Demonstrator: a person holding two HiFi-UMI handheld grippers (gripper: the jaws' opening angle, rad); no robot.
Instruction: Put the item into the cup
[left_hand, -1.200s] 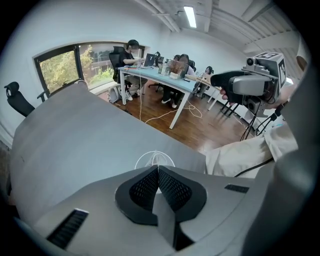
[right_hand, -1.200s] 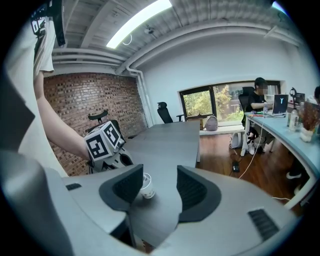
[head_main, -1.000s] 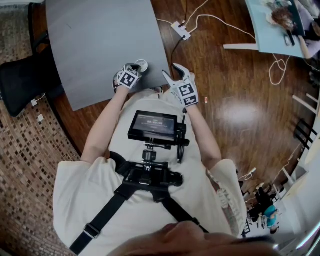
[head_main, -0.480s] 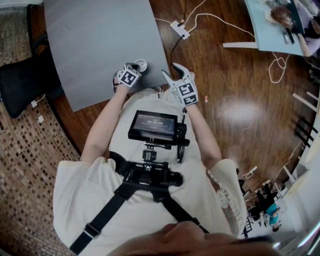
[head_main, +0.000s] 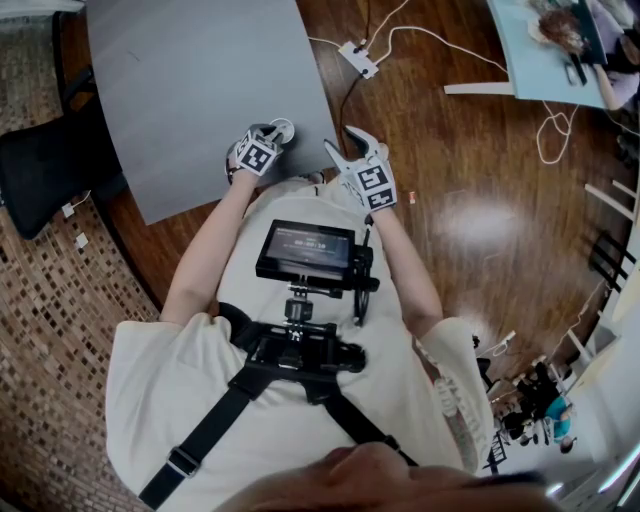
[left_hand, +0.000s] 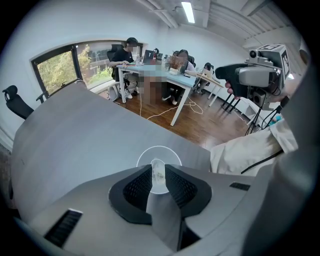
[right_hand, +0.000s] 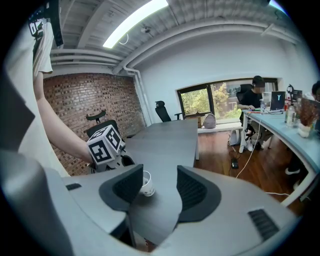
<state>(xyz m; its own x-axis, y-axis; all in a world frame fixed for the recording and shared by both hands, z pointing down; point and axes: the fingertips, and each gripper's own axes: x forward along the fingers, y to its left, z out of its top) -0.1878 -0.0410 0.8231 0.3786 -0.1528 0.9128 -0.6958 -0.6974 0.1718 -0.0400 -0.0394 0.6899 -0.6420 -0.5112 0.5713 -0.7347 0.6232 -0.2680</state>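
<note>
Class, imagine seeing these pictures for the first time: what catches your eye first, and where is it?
The left gripper hangs right over a white cup at the near edge of the grey table, its jaws opening with a small pale item between them. In the head view, a dark monitor juts from the person's chest harness.

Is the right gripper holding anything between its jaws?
No: on the right gripper the jaws stand wide apart, and only the grey table and the white cup show beyond them.
</note>
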